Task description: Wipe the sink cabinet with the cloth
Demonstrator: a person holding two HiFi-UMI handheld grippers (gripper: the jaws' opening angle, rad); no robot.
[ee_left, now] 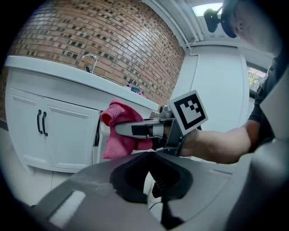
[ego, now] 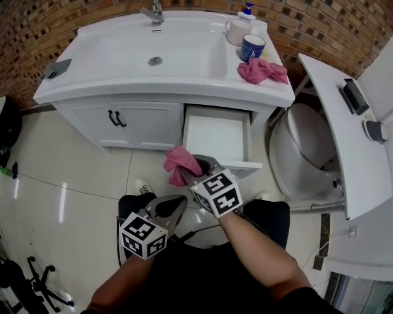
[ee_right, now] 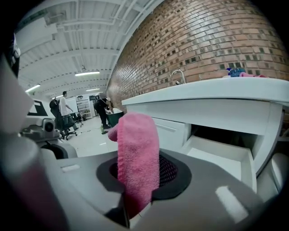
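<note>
A pink cloth (ego: 178, 160) hangs bunched in my right gripper (ego: 195, 167), which is shut on it just in front of the open drawer (ego: 216, 136) of the white sink cabinet (ego: 147, 122). In the right gripper view the cloth (ee_right: 137, 149) stands up between the jaws (ee_right: 137, 173), with the cabinet front to the right. My left gripper (ego: 174, 205) hangs lower and to the left, jaws together and holding nothing. The left gripper view shows its jaws (ee_left: 151, 176) below the cloth (ee_left: 117, 131).
A second pink cloth (ego: 262, 70), a blue mug (ego: 252, 47), a white jug (ego: 235, 32) and a soap bottle (ego: 247, 12) stand on the countertop's right end. Cabinet doors with black handles (ego: 115, 118) are shut. A toilet (ego: 307, 153) is at the right.
</note>
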